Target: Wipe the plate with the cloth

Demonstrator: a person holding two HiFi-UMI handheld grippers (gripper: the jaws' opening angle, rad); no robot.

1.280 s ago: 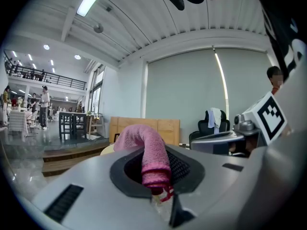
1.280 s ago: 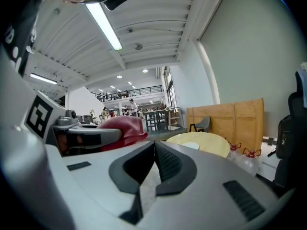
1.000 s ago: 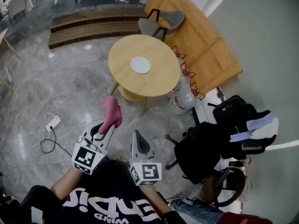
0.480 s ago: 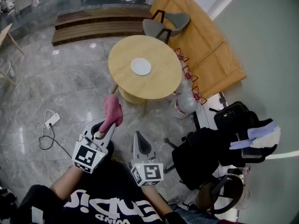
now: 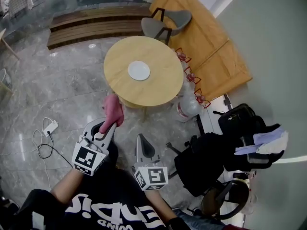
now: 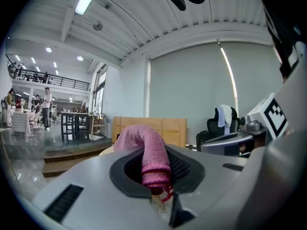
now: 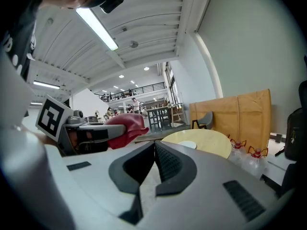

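Round wooden table (image 5: 160, 83) on grey marble floor (image 5: 62, 90) carries the plate (image 5: 138, 71) at its middle, well ahead of both claws; left claw (image 5: 107, 126), clamped on the pink cloth (image 5: 113, 110), is nearer its near edge; right claw (image 5: 140, 139) closed, empty.

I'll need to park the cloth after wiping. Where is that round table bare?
The round wooden table is bare all round the white plate near its middle, widest to the plate's right. Crowded: the floor by its right edge, where clear bottles with red handles stand.
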